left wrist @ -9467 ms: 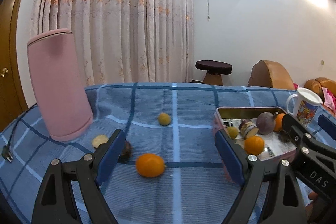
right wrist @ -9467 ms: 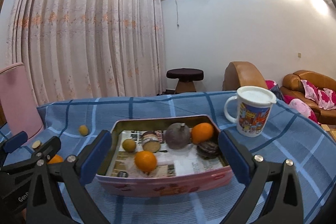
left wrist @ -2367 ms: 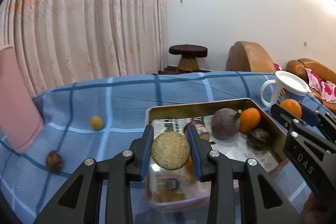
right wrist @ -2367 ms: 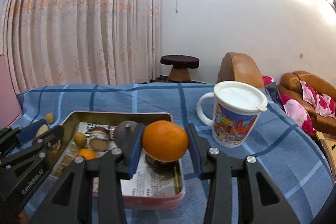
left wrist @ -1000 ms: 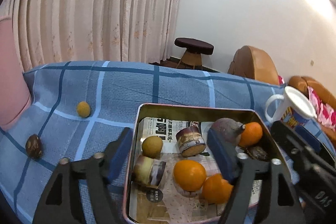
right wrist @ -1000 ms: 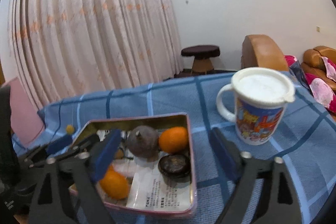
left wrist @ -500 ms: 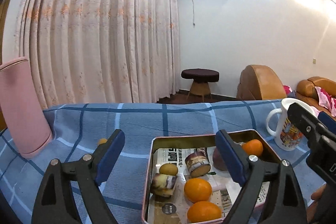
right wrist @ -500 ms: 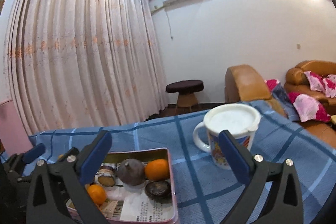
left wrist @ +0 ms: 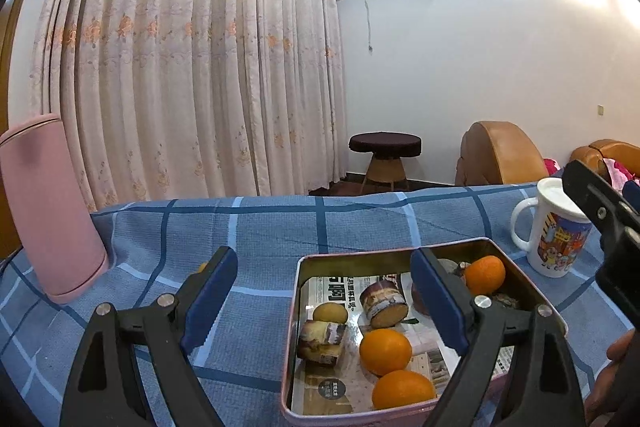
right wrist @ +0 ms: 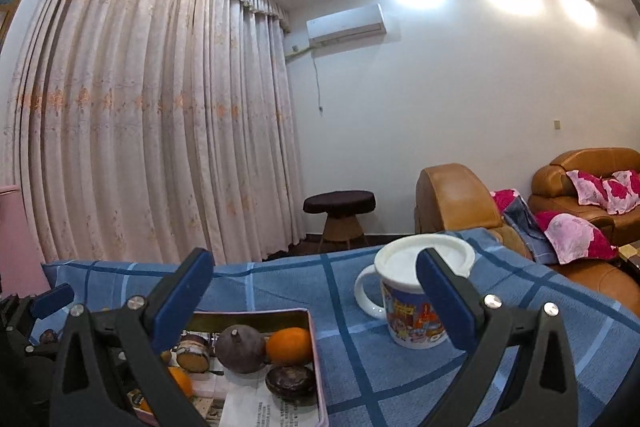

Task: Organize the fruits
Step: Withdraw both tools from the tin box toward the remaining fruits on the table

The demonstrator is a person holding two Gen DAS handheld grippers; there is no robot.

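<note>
A pink-rimmed metal tin [left wrist: 297, 269] lined with newspaper sits on the blue checked tablecloth. In it lie three oranges [left wrist: 385, 345], a small yellow fruit [left wrist: 329, 312], two cut brown-skinned pieces [left wrist: 383, 301] and, in the right wrist view, a dark purple fruit [right wrist: 240, 349] and a dark round one [right wrist: 290, 380]. A small yellow fruit [left wrist: 202, 267] peeks out behind my left finger on the cloth. My left gripper [left wrist: 324, 295] is open and empty, raised above the tin's left side. My right gripper [right wrist: 316, 303] is open and empty, raised above the tin's right end.
A tall pink cylinder [left wrist: 48, 207] stands at the left of the table. A white lidded cartoon mug [right wrist: 420, 295] stands right of the tin; it also shows in the left wrist view [left wrist: 554, 227]. Curtains, a stool and brown sofas lie beyond the table.
Both grippers have risen and tilted up slightly; the tin sits lower in both views. Earlier each let go of its fruit into the tin.
</note>
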